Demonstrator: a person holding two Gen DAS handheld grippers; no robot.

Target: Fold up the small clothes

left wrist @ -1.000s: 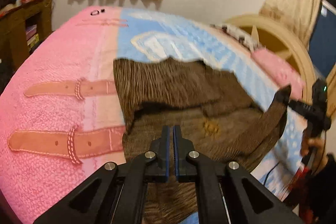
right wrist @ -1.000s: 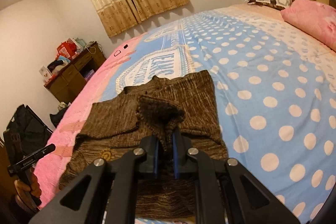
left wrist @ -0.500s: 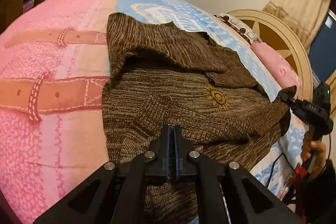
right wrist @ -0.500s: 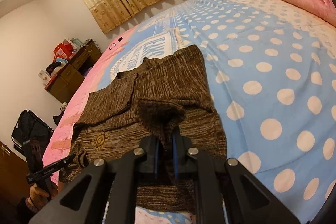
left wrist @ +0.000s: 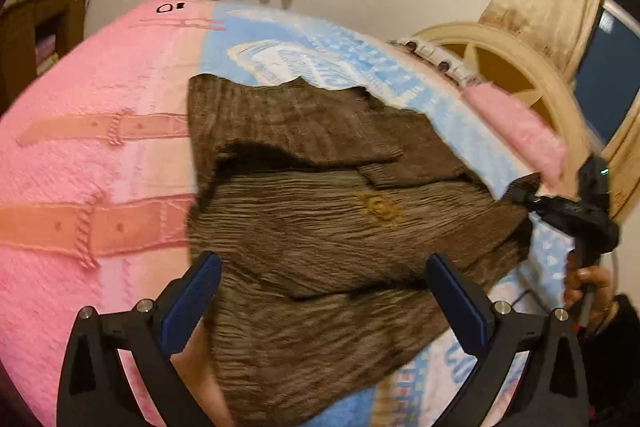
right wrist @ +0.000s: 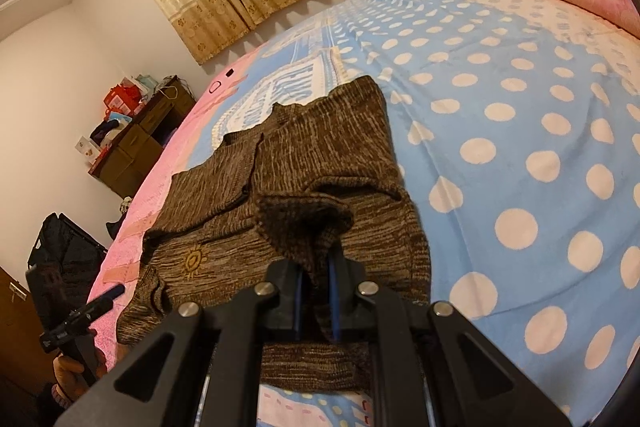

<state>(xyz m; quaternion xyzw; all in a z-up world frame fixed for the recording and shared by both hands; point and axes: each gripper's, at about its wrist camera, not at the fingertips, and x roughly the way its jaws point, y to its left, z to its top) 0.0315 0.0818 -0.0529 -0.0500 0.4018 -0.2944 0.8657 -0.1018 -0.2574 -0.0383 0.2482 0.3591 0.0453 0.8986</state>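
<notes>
Folding brown sweater (left wrist: pixel 320 227) on the bedspread (left wrist: pixel 100 167) | left gripper (left wrist: pixel 320 291) jaws have just sprung wide, cloth lying loose between them | right gripper (right wrist: pixel 316 291) clenched on a corner | next I judge: release it, then smooth toward 12 o'clock.

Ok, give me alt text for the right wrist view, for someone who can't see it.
The right hand-held gripper is shut on a bunched edge of a brown knitted sweater lying half folded on a bed with a blue polka-dot and pink cover.
</notes>
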